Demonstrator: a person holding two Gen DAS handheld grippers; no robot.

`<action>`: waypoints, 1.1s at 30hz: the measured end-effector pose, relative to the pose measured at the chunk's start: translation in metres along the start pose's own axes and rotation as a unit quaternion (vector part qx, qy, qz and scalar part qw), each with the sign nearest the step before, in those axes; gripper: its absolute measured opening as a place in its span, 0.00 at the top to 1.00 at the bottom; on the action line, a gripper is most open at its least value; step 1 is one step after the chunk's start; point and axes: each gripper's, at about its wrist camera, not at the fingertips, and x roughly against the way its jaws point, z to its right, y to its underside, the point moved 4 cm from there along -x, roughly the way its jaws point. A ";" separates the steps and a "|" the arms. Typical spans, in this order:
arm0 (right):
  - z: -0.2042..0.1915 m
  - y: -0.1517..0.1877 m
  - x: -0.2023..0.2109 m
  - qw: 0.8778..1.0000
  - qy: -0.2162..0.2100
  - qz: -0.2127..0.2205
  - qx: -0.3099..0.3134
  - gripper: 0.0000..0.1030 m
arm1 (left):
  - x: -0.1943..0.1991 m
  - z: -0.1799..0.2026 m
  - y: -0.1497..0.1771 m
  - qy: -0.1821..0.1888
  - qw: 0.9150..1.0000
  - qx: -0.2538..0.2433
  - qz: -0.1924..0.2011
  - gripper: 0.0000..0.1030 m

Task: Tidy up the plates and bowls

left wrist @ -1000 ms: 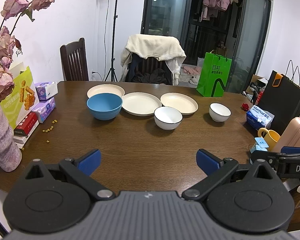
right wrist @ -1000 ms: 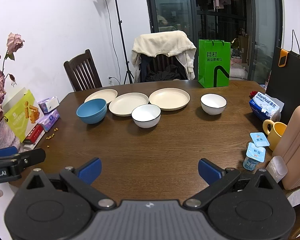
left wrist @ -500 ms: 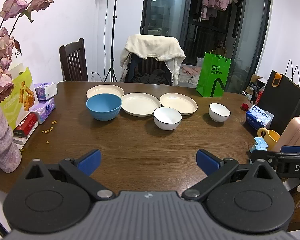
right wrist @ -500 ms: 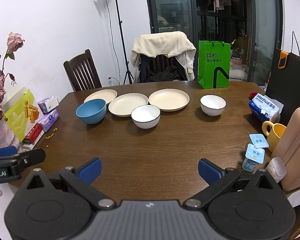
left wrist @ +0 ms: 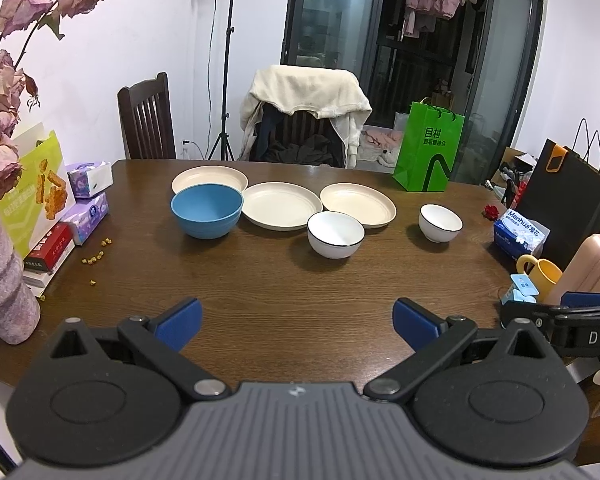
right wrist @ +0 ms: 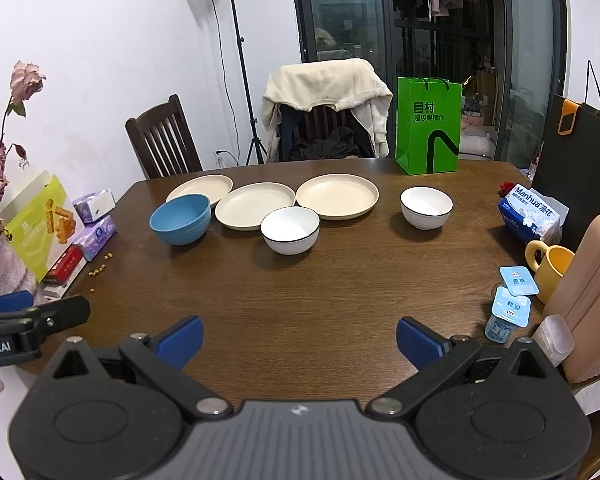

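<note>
Tongs are both gaping wide and gripping nothing: you are holding the left gripper [left wrist: 296, 322] and the right gripper [right wrist: 299, 338] over the near edge of the wooden table [left wrist: 300, 280]. Three cream plates [left wrist: 282, 204] are sitting in a row at the far side, with the blue bowl [left wrist: 207, 210] and two white bowls [left wrist: 335, 234] just in front of them.

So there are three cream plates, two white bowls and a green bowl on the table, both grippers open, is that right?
Not quite: the third bowl is blue, not green, as the right wrist view shows. The three cream plates, two white bowls and open left gripper and right gripper are right.
</note>
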 end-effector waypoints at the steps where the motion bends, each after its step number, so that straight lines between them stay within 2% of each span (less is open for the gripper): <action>1: 0.000 0.000 -0.001 1.000 0.000 0.000 0.000 0.00 | 0.000 0.000 0.000 0.000 1.000 0.000 0.000 0.00; 14: -0.001 -0.016 -0.019 1.000 0.006 -0.001 -0.002 0.00 | -0.029 -0.007 -0.019 -0.002 1.000 0.001 -0.003 0.00; 33: -0.015 -0.052 -0.077 1.000 0.015 -0.015 0.004 0.00 | -0.080 -0.032 -0.052 -0.010 1.000 0.010 -0.007 0.00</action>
